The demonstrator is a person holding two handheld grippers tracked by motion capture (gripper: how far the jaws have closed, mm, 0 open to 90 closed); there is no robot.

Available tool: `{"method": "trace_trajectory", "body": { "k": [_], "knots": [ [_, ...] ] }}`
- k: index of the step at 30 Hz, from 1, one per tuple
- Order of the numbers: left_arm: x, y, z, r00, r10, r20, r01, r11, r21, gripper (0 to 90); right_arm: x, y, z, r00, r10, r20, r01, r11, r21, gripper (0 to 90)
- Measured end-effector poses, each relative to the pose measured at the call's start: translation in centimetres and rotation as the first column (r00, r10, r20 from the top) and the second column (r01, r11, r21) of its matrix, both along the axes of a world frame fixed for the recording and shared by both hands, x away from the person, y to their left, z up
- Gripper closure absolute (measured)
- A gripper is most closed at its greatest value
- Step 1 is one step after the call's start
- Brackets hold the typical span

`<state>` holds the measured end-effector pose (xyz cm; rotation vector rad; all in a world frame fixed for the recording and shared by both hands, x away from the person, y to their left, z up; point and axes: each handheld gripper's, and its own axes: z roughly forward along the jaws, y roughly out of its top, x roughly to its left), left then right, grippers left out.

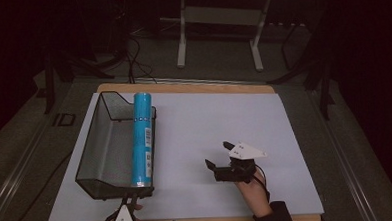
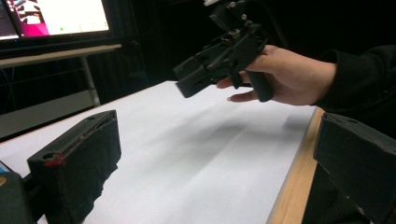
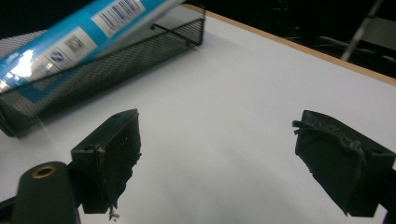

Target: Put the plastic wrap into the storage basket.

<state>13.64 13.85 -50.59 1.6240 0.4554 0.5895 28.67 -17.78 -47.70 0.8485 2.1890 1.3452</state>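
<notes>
Blue and cylindrical, the tube (image 1: pixel 142 139) lies lengthwise in the black mesh basket (image 1: pixel 97 155) at the table's left, leaning against its right wall, well to the left of the right gripper (image 1: pixel 217 154), whose jaws stand wide apart over bare tabletop and hold nothing. The left gripper (image 1: pixel 133 209) sits at the near edge just below the basket, its jaws likewise spread and empty. The white sheet (image 1: pixel 209 125) covers a wood-edged table (image 1: pixel 193 87) in a dark room. White labels and a barcode mark the tube.
</notes>
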Motion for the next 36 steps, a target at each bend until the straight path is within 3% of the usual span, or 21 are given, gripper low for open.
{"method": "trace_trajectory", "body": {
  "k": [11,25,36],
  "knots": [
    [0.0,-0.1,0.0,1.0,-0.002,-0.004,0.002,1.0,0.004,1.0,-1.7,-3.1,-1.5,0.9992,-0.039,-0.006,0.039,0.998,-0.04,13.9],
    [0.1,-0.2,-0.1,0.9999,-0.007,-0.008,0.007,0.9999,0.008,1.0,-3.3,-6.9,-2.1,0.9959,-0.09,-0.001,0.09,0.996,0.012,13.9],
    [0.1,-0.1,-0.1,0.9998,-0.008,-0.016,0.008,0.9999,0.01,1.1,-4.1,-8.6,-3.3,0.9953,-0.096,-0.017,0.095,0.995,-0.021,13.9]
  ]
}}
